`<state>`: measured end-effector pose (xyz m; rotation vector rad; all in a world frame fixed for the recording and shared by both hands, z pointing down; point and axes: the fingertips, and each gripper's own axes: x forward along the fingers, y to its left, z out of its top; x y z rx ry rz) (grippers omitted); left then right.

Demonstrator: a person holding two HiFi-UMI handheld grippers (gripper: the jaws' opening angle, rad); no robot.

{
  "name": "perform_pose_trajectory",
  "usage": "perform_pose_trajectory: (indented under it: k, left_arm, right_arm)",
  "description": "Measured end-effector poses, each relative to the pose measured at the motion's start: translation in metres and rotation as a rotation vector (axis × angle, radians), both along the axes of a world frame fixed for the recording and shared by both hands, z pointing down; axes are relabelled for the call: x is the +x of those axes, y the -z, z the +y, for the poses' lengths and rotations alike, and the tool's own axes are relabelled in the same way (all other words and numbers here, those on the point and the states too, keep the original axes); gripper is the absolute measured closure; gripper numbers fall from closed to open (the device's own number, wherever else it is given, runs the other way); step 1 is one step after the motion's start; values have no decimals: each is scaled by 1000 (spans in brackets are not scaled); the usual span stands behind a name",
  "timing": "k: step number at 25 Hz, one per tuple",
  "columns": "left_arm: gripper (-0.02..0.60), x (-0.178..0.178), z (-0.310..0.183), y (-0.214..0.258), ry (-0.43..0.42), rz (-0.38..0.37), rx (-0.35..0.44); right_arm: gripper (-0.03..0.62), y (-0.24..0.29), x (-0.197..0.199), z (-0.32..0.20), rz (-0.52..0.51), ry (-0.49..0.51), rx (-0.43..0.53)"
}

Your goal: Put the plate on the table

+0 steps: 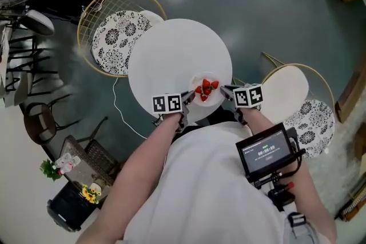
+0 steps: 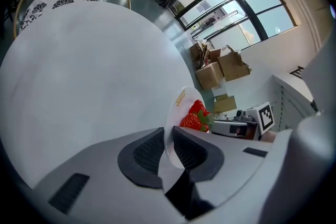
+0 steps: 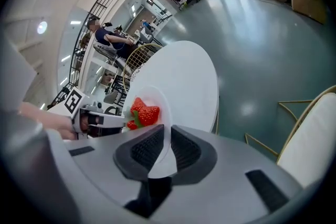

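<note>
The round white desk (image 1: 171, 48) has a plain, bare top and stands on a dark grey-green floor (image 1: 257, 3) that throws back the ceiling lights. At the desk's near edge is the small white plate (image 1: 209, 103), carrying a few red strawberries (image 1: 206, 89). It is held from both sides. The left tool (image 2: 168, 139) has its jaws closed on the plate's left rim, and the right tool (image 3: 167, 136) has its jaws closed on the opposite rim. Whether the plate's underside touches the desk I cannot tell.

To the desk's left stands a gold wire chair (image 1: 94, 11) with a black-and-white patterned cushion (image 1: 114, 37). To its right is a second chair (image 1: 297, 94) with a pale seat. Beyond the desk, cardboard boxes (image 2: 218, 68) are stacked against a wall beneath tall windows (image 2: 236, 2). A seated person (image 3: 107, 34) is at other furniture further off. Beside the desk, lower left, stands a dark bin (image 1: 68, 208) with yellow flowers (image 1: 90, 194).
</note>
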<state>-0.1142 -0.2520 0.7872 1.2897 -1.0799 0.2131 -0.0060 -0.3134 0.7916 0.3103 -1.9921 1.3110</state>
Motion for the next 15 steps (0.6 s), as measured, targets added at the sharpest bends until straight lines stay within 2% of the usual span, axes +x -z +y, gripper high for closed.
perform_pose_trajectory:
  k: [8, 15]
  left_arm:
    - [546, -3, -15, 1, -30, -87, -18]
    - [546, -23, -41, -13, -53, -160, -26]
  right_arm:
    - [571, 2, -4, -19, 12, 3, 33]
    - [571, -9, -23, -46, 7, -13, 58]
